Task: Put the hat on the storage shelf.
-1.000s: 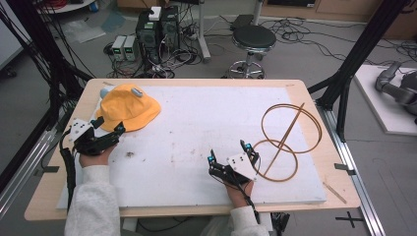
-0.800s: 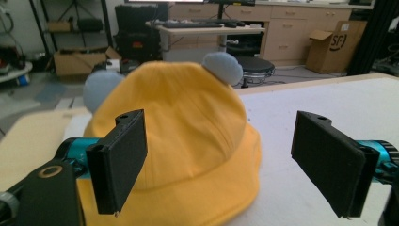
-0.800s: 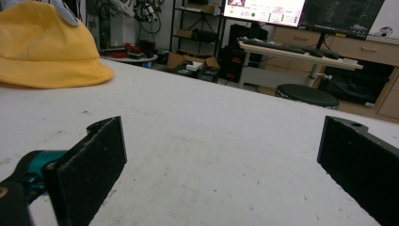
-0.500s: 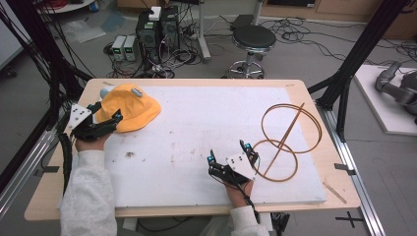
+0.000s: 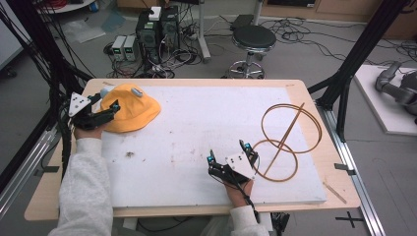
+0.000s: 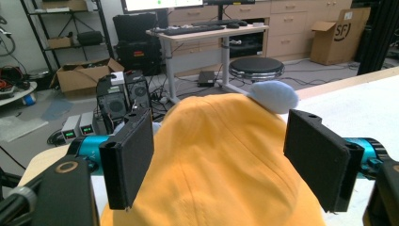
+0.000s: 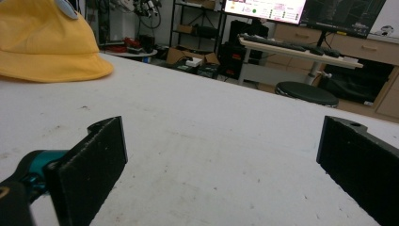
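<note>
The yellow hat point(image 5: 129, 107) lies at the far left of the table point(image 5: 196, 81). The left gripper point(image 6: 219, 155) straddles its near edge, jaws apart, nothing clamped yet. The right gripper point(image 5: 231, 153) rests near centre-right, jaws apart and empty, beside the wooden hoop stand point(image 5: 282, 142). Grasping looks still ahead.

Yellow cloth hat point(image 5: 129, 106) w/ matt weave, white matt board point(image 5: 196, 147) scuffed, thin wooden hoops point(image 5: 285, 142).

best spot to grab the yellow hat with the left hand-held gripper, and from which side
Grip the soft brim edge of the yellow hat on its left side, coming in low from the table's left edge. The left hand-held gripper is already there, jaws open and straddling the fabric. The domed crown looks too wide and slack to pinch cleanly.
</note>
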The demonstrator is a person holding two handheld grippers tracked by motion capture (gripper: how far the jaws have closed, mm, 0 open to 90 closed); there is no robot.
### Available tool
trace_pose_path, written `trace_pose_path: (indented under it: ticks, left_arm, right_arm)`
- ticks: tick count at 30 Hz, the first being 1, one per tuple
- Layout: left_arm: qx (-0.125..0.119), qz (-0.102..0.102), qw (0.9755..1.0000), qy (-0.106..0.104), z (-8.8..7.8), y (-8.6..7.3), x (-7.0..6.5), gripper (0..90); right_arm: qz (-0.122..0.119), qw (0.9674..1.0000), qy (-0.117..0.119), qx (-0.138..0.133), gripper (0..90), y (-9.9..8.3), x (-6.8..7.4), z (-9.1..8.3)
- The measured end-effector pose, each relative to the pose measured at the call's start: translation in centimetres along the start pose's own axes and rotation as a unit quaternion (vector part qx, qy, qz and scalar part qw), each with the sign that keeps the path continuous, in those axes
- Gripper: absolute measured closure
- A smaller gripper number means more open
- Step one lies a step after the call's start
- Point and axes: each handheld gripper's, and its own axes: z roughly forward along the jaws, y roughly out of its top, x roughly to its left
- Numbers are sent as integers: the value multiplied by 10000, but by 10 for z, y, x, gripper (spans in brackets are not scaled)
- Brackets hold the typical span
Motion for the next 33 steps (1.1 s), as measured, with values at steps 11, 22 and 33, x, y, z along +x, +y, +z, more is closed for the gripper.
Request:
trace_pose_path:
  ticks: [11,22,33]
  left_arm:
    - [297,46,9995,-23,20,0,22,251]
    - [222,76,9997,32,26,-12,40,276]
    - [489,66,9988,-70,38,-26,38,297]
  right_arm:
    - [29,10000,5,51,16,0,0,1]
    - [72,9999,-36,97,19,1,0,2]
    - [44,9999,-26,99,44,1,0,2]
